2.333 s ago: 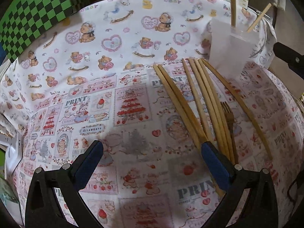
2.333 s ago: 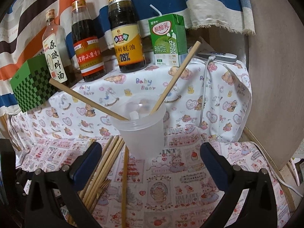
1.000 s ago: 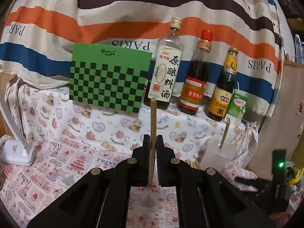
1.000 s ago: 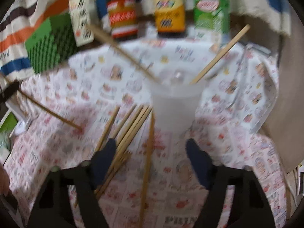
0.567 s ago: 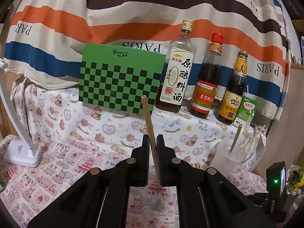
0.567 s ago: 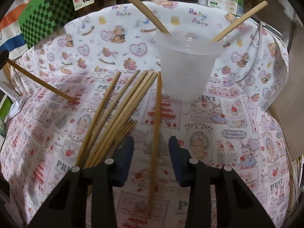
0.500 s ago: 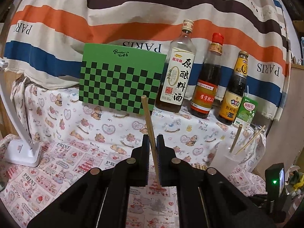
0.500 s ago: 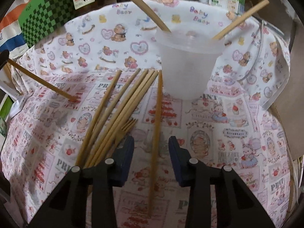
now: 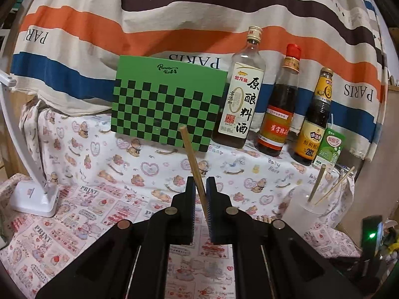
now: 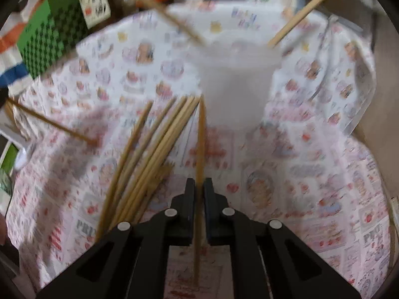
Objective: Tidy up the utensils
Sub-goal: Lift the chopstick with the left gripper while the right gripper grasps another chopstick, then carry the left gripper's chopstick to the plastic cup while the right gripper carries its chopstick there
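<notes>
the right gripper [image 10: 199,186], wide open and facing the plastic cup [image 10: 237,84] two seconds back, now has its jaws closed on the single chopstick [image 10: 200,134] that lies apart from the bundle on the tablecloth [image 10: 311,174], its far tip just short of the cup's base; half a second back the pads stood either side of it with a gap. the right view is now blurred. the left gripper [image 9: 199,194], open over the bundle two seconds back, now clamps another chopstick [image 9: 192,159] raised clear of the cloth; that stick stood upright a second back and now leans to the left at its top.
</notes>
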{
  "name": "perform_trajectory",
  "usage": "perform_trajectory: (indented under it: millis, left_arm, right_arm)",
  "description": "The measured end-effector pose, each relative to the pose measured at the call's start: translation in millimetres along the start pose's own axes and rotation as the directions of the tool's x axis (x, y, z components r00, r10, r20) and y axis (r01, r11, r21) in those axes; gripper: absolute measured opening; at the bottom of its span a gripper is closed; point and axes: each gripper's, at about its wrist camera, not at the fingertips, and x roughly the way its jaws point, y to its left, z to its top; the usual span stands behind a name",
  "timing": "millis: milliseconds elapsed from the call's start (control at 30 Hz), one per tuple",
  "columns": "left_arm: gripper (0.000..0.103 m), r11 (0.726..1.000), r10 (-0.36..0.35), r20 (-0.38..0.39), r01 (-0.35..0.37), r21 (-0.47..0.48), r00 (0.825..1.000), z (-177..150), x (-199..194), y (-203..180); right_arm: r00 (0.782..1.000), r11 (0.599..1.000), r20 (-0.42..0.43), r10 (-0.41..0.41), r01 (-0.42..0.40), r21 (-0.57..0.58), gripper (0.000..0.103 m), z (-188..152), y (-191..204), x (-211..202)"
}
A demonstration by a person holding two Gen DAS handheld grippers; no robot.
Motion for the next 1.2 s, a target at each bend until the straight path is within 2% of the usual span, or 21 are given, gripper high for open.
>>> perform_trajectory:
  millis: [33, 67, 133, 167, 200, 300, 467, 667, 867, 1100, 1200]
  left_arm:
    - [0.007, 1.0, 0.0, -0.001, 0.0, -0.002, 1.0, 0, 0, 0]
    - [0.007, 1.0, 0.0, 0.0, 0.0, -0.005, 1.0, 0, 0, 0]
    - [0.007, 1.0, -0.002, -0.001, 0.002, -0.012, 1.0, 0, 0, 1]
    - [0.007, 1.0, -0.002, -0.001, 0.002, -0.014, 1.0, 0, 0, 2]
    - [0.007, 1.0, -0.003, -0.001, 0.003, -0.014, 1.0, 0, 0, 2]
    - [0.006, 1.0, -0.012, 0.003, 0.012, -0.02, 1.0, 1, -1, 2]
    - [0.005, 1.0, -0.029, 0.046, 0.029, -0.009, 0.999, 1, -8, -1]
    - [0.005, 0.996, -0.092, 0.083, 0.093, -0.013, 0.992, 5, -17, -1]
    - [0.005, 0.978, -0.184, 0.082, 0.191, -0.087, 0.98, 10, -19, 7]
    - [0.005, 0.951, -0.243, 0.068, 0.251, -0.182, 0.968, 11, -14, 23]
    - [0.005, 0.942, -0.243, 0.066, 0.252, -0.22, 0.968, 10, -11, 30]
  right_arm:
    - [0.999, 1.0, 0.05, -0.005, 0.005, -0.001, 0.006, 2, 0, -9]
    - [0.993, 1.0, 0.122, -0.001, 0.001, 0.001, 0.006, 4, 0, -22]
    - [0.976, 1.0, 0.215, 0.019, -0.021, 0.01, 0.006, 5, 0, -40]
    - [0.958, 0.999, 0.284, 0.029, -0.034, 0.013, 0.006, 5, -1, -53]
    - [0.947, 0.999, 0.319, 0.034, -0.04, 0.013, 0.006, 6, -1, -58]
    - [0.896, 0.998, 0.441, 0.049, -0.065, 0.022, 0.006, 4, -3, -82]
    - [0.843, 0.995, 0.534, 0.07, -0.098, 0.025, 0.006, 4, -8, -103]
    - [0.801, 0.995, 0.593, 0.084, -0.103, -0.002, 0.006, 1, -8, -118]
    - [0.789, 0.991, 0.607, 0.088, -0.134, 0.03, 0.006, 0, -19, -121]
    - [0.801, 0.97, 0.583, 0.137, -0.227, 0.084, 0.006, 4, -36, -115]
    - [0.82, 0.95, 0.543, 0.18, -0.287, 0.12, 0.006, 8, -44, -107]
